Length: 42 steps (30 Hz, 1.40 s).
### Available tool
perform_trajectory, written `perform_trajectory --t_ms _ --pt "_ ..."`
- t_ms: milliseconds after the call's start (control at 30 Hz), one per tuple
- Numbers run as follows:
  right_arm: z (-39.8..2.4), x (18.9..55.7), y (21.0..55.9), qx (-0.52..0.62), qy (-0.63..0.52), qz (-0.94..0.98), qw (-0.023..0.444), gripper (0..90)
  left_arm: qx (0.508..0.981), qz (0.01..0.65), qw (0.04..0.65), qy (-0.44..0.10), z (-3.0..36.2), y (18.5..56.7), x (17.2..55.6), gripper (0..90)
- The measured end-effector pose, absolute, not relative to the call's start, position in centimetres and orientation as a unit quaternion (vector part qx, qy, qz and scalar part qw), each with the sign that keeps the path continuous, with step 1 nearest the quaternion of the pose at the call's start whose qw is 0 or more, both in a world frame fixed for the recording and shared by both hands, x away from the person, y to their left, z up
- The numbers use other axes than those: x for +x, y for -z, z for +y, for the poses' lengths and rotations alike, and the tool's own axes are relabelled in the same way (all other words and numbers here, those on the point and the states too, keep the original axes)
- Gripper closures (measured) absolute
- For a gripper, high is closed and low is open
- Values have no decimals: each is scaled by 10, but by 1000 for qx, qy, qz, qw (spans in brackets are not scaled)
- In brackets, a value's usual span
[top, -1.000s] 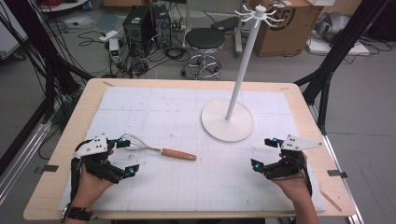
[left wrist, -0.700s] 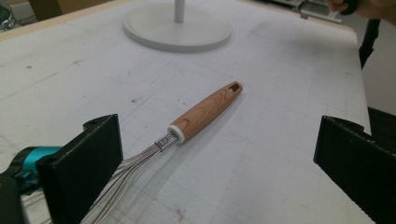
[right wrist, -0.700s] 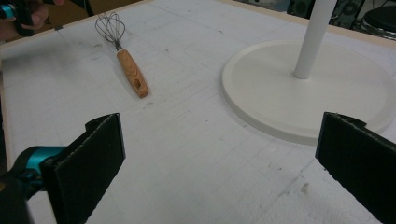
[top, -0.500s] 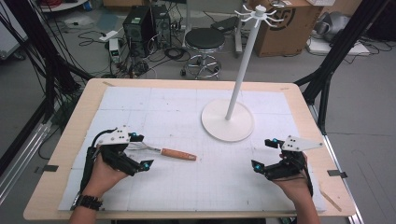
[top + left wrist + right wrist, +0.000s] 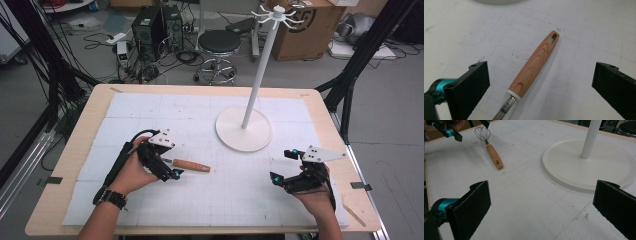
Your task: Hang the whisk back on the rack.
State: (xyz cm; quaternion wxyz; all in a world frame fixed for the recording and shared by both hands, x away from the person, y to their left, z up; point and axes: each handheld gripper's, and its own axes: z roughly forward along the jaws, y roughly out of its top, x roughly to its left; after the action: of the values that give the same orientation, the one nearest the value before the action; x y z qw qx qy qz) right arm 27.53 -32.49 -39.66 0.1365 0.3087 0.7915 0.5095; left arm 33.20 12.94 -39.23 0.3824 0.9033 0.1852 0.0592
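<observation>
A whisk with a wooden handle (image 5: 190, 165) lies flat on the white mat (image 5: 150, 115), left of centre, handle pointing right. My left gripper (image 5: 170, 165) hovers over its wire end, open. In the left gripper view the handle (image 5: 536, 66) runs up between the two wide-apart jaws of the left gripper (image 5: 540, 68), untouched. My right gripper (image 5: 281, 165) stands open near the front right with nothing between its jaws. The right gripper view looks past the right gripper (image 5: 542, 186) to the whisk (image 5: 494, 157) and the left gripper (image 5: 466, 128) beyond it.
A white hook stand (image 5: 244, 129) with a round base and tall pole stands right of centre at the back of the mat, also in the right gripper view (image 5: 574, 167). A thin wooden strip (image 5: 353, 213) lies at the front right corner. A stool and boxes sit beyond the table.
My left gripper has moved right and forward from the front left until its jaws straddle the whisk. The right gripper and the whisk have stayed put.
</observation>
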Motion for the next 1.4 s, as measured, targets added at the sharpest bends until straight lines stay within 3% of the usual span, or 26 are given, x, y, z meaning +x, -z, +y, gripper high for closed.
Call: perform_trajectory --t_ms 67,200,367,700,833,900,1067,1300,1400 --pt "-325 275 397 310 -508 793 132 4 913 174 365 -55 122 393 335 18" --pt "-324 277 398 312 -507 793 130 3 925 159 342 -39 109 395 342 122" --pt "-322 279 399 310 -505 795 128 4 943 159 287 -46 100 402 351 169" --pt "-322 281 403 312 -495 801 126 4 966 153 204 -49 98 418 356 449" --pt "-323 280 403 311 -496 800 129 4 964 158 208 -37 98 419 359 474" --pt "-322 280 403 310 -494 802 130 4 964 157 211 -33 100 419 360 556" --pt "-321 280 403 311 -494 802 129 4 965 155 209 -34 100 419 361 567" --pt "-319 279 403 310 -492 803 127 4 968 150 200 -26 96 417 357 706" --pt "-319 280 404 308 -490 805 129 4 969 148 194 -30 95 416 356 708"
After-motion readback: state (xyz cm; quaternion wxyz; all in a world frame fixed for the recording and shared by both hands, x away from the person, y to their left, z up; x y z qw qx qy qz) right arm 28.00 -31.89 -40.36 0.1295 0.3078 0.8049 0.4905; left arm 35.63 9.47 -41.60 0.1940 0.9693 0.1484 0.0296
